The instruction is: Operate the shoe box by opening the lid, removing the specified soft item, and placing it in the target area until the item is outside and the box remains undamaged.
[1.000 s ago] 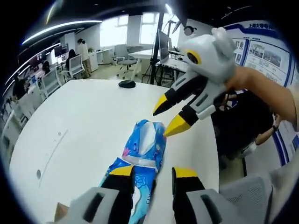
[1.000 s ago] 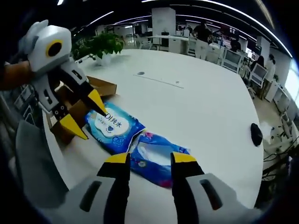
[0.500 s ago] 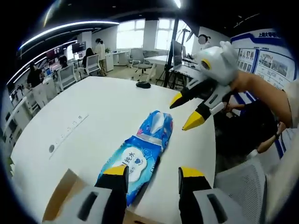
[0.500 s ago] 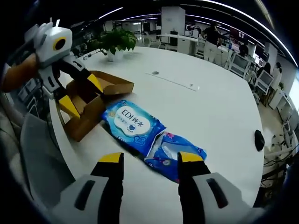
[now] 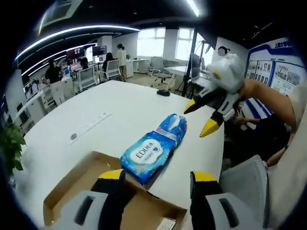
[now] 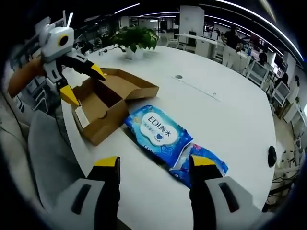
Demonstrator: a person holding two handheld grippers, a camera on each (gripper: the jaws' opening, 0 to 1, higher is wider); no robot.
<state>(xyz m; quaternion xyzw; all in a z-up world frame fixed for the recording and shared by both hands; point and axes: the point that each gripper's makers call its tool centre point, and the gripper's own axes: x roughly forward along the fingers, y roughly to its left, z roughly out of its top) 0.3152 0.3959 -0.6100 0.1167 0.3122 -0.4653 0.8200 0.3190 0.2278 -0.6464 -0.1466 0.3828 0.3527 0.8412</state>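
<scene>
The brown shoe box (image 6: 111, 99) sits open on the white tabletop (image 6: 225, 115). Just beside it lies a blue pack of wipes (image 6: 159, 132), outside the box and touching a second blue pack (image 6: 200, 165). The left claw (image 6: 79, 82) hangs wide open over the box, holding nothing. The right claw (image 5: 202, 118) is wide open too, empty, above the tabletop edge.

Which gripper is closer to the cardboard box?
Left. The left gripper hangs right over the open cardboard box. The right gripper is farther off, beyond the blue wipes pack at the table's edge.
</scene>
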